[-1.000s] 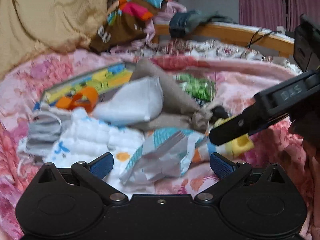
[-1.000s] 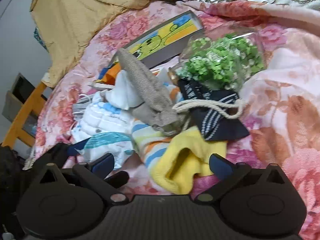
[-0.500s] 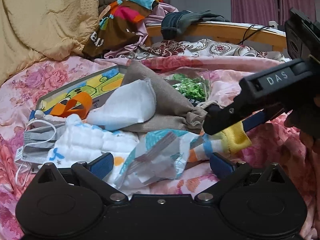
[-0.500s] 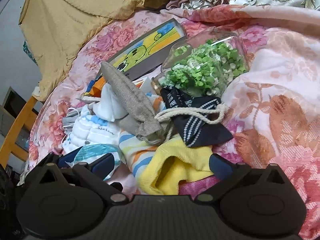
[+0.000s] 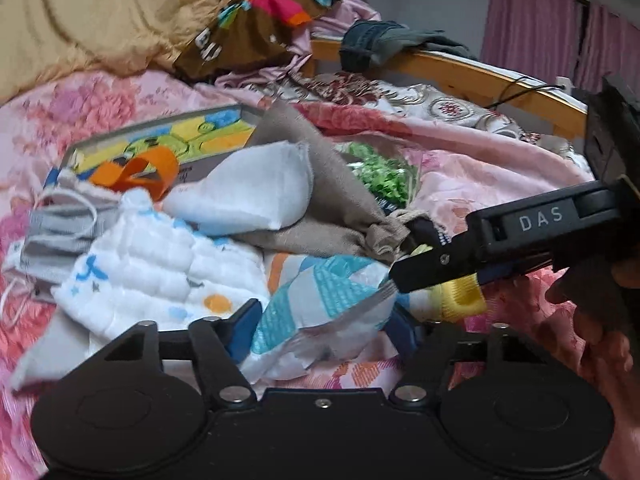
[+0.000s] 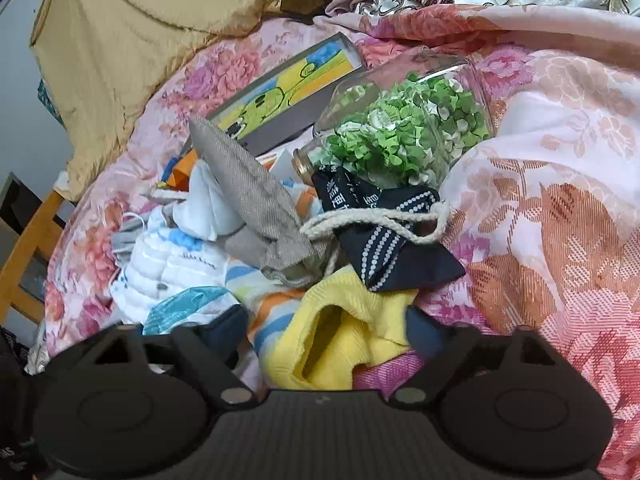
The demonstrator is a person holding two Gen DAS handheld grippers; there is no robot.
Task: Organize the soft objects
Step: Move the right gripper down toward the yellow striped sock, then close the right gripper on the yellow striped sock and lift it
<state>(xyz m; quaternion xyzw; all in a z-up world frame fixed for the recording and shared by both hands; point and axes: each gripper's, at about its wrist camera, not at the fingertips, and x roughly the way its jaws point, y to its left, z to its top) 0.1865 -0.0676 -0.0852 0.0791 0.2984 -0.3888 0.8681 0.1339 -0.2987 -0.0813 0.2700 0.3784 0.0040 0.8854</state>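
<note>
A heap of soft things lies on the pink floral bedspread [image 6: 560, 208]. My left gripper [image 5: 324, 328] is open, its blue pads either side of a teal-and-white patterned cloth [image 5: 320, 312]. My right gripper [image 6: 328, 332] is open around a yellow knit sock [image 6: 340, 344]; it also shows from the side in the left wrist view [image 5: 440, 272]. Around them lie a grey drawstring pouch [image 6: 256, 200], a white quilted cloth [image 5: 160, 276], a white pad [image 5: 248, 196], a navy printed cloth [image 6: 384, 240] and a grey face mask [image 5: 56, 232].
A clear jar of green paper stars [image 6: 404, 132] lies on its side behind the pile. A flat picture box [image 6: 280, 96] lies beside it. A tan quilt [image 5: 100, 16] and heaped clothes [image 5: 256, 24] sit at the back by the wooden bed rail [image 5: 460, 76].
Both grippers have moved closer to the pile. The left gripper's pads have closed in around the teal-patterned cloth, and the right gripper's pads now flank the yellow sock.
</note>
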